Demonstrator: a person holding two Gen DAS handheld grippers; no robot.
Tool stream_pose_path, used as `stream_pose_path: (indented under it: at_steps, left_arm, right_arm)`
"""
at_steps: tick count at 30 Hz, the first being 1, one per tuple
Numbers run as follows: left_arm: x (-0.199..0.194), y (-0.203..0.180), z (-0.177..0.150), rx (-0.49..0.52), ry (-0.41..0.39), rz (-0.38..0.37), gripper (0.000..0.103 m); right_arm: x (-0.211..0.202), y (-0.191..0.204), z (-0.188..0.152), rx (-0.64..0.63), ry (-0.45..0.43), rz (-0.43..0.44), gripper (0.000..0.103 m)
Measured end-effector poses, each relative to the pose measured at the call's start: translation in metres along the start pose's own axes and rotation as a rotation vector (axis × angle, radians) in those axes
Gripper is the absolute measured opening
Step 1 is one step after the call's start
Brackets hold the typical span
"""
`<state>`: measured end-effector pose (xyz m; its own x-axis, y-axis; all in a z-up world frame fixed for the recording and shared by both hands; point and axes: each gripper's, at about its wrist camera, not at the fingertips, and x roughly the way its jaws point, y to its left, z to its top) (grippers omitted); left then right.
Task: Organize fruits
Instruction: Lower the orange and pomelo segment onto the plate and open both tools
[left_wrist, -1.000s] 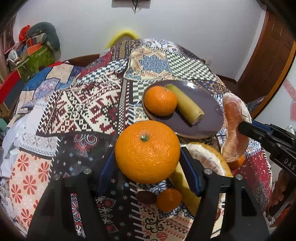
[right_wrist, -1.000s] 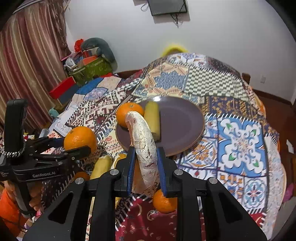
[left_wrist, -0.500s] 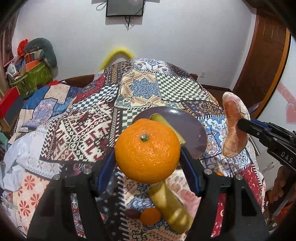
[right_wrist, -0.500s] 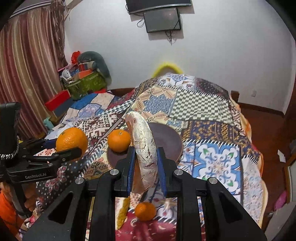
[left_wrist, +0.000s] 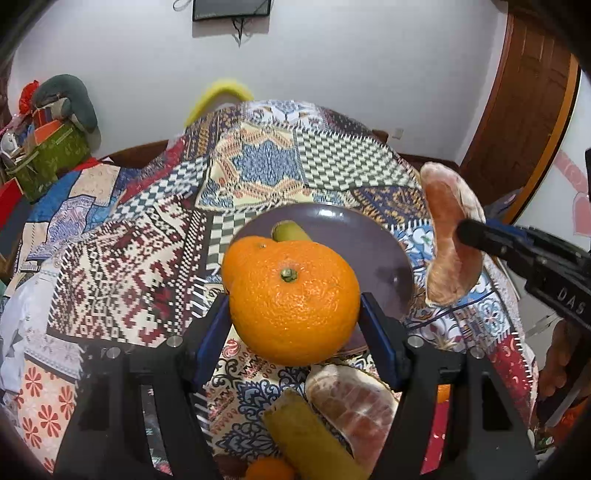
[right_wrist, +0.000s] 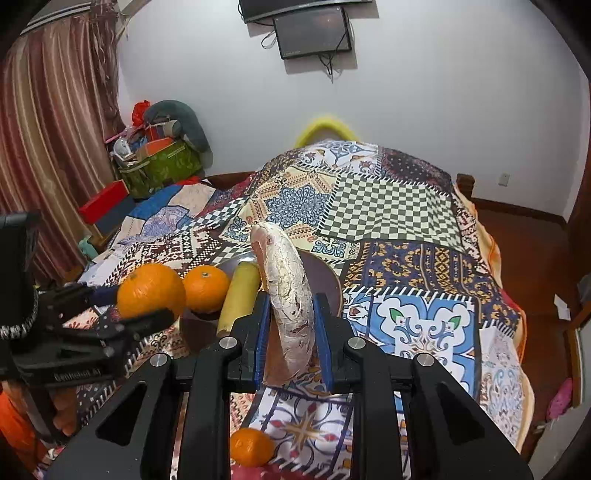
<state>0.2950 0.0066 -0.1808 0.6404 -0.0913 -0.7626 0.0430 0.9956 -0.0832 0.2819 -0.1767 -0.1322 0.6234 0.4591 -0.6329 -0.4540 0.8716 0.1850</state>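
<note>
My left gripper (left_wrist: 293, 314) is shut on a large orange (left_wrist: 295, 301), held in the air over the near edge of a purple plate (left_wrist: 373, 243). On that plate lie a smaller orange (right_wrist: 206, 288) and a yellow-green banana piece (right_wrist: 240, 295). My right gripper (right_wrist: 290, 332) is shut on a peeled pomelo wedge (right_wrist: 290, 291), also lifted, to the right of the plate in the left wrist view (left_wrist: 448, 236). Below on the patchwork cloth lie another pomelo piece (left_wrist: 351, 406), a banana piece (left_wrist: 306, 439) and a small tangerine (right_wrist: 251, 446).
The patterned cloth (left_wrist: 258, 166) covers the whole surface and slopes away at its far side. A green box of clutter (right_wrist: 162, 166) and a red box (right_wrist: 105, 201) stand at the back left. A wooden door (left_wrist: 517, 122) is at the right. A hand (left_wrist: 557, 365) holds the right gripper.
Both grippers have lifted and moved forward with their fruit. The plate now sits lower and closer behind the held orange, and the fruit left on the cloth has slid toward the bottom of the views.
</note>
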Motion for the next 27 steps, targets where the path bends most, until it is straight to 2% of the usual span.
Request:
stream_pose_path:
  at_steps: [5,10,19,27]
  left_arm:
    - [0.021,-0.001,0.0,0.001,0.02,0.021,0.068]
    - [0.023,-0.005,0.002,0.015,-0.012,0.038,0.068]
    - [0.035,-0.014,0.0,0.052,0.025,0.016,0.069]
    - [0.046,-0.006,0.003,0.014,0.051,0.0,0.069]
  right_arm:
    - [0.018,-0.002,0.001,-0.005,0.028,0.019,0.021]
    - [0.034,0.0,0.001,-0.018,0.051,0.038,0.021]
    - [0.06,0.007,0.006,-0.048,0.097,0.048,0.021]
    - [0.083,0.005,0.005,-0.071,0.153,0.024,0.021]
